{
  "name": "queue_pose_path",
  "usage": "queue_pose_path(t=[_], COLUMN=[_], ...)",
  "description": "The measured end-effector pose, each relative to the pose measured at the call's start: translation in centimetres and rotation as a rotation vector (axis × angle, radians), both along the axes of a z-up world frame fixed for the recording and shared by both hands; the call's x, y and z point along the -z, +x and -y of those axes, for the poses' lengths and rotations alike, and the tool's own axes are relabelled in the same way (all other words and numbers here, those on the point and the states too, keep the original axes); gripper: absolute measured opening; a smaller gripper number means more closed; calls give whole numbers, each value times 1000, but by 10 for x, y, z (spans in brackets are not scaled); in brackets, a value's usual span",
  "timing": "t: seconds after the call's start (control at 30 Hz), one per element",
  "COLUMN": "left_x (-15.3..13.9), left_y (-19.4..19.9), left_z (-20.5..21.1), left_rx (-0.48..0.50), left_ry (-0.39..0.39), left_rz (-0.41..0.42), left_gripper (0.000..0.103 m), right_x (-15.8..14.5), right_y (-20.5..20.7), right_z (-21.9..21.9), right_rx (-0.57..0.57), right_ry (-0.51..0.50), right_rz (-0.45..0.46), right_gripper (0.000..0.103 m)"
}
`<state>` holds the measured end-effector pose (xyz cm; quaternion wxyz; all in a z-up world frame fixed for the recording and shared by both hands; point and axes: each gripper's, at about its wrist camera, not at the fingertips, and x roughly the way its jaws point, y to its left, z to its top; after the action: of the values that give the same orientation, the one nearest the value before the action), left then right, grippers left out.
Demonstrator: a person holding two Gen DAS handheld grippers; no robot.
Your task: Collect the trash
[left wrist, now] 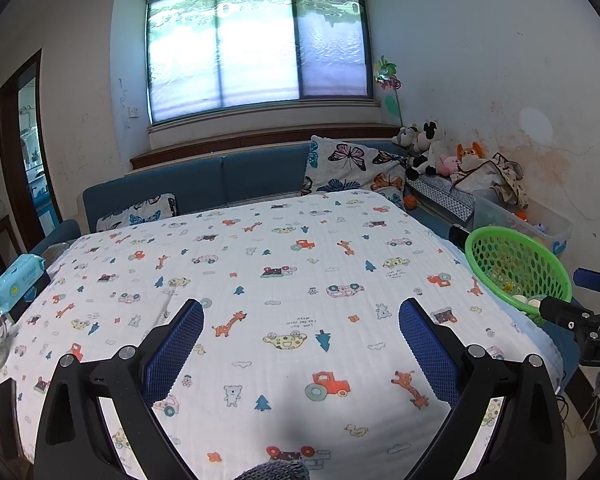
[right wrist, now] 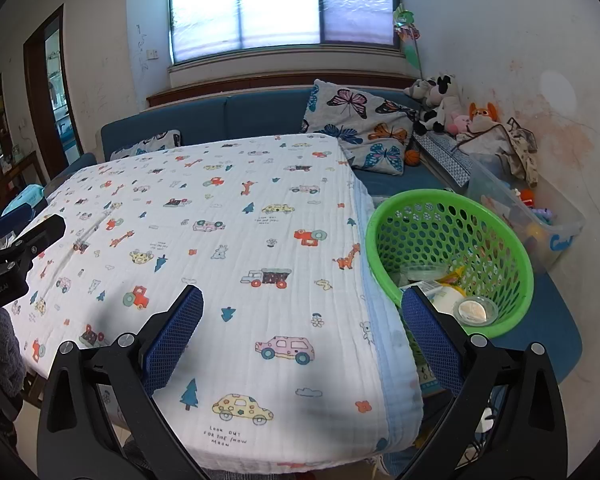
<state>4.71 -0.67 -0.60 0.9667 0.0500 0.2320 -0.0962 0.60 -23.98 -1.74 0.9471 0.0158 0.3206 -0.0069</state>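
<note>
While both tongs (left wrist: 302, 322) (right wrist: 302, 312) gape empty, patterned cloth (left wrist: 260, 280) covers table; green basket (right wrist: 452, 256) beside.

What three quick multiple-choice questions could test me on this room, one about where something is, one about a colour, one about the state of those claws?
1. Where is the basket relative to the covered table?
A. off its right edge
B. on its middle
C. under the window

2. What colour is the basket?
A. red
B. green
C. white

3. How does the right gripper stand?
A. shut on a cup
B. shut, empty
C. open, empty

Answers: 1 A, it sits just past the cloth's right edge. 2 B, its perforated wall is bright green. 3 C, its blue pads stand wide apart with only cloth between them; the left gripper looks the same.
</note>
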Motion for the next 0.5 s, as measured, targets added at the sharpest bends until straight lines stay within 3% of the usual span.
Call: queue_pose_path(t=[0.5], left_x=[2], left_y=[0], left_z=[-1], left_rx=[-5], left_ry=[-2], left_rz=[-1], left_gripper=[95], right_x=[0], right_y=[0], right_z=[-1], right_rx=[-2], right_ry=[1], right_rz=[2], right_gripper=[99])
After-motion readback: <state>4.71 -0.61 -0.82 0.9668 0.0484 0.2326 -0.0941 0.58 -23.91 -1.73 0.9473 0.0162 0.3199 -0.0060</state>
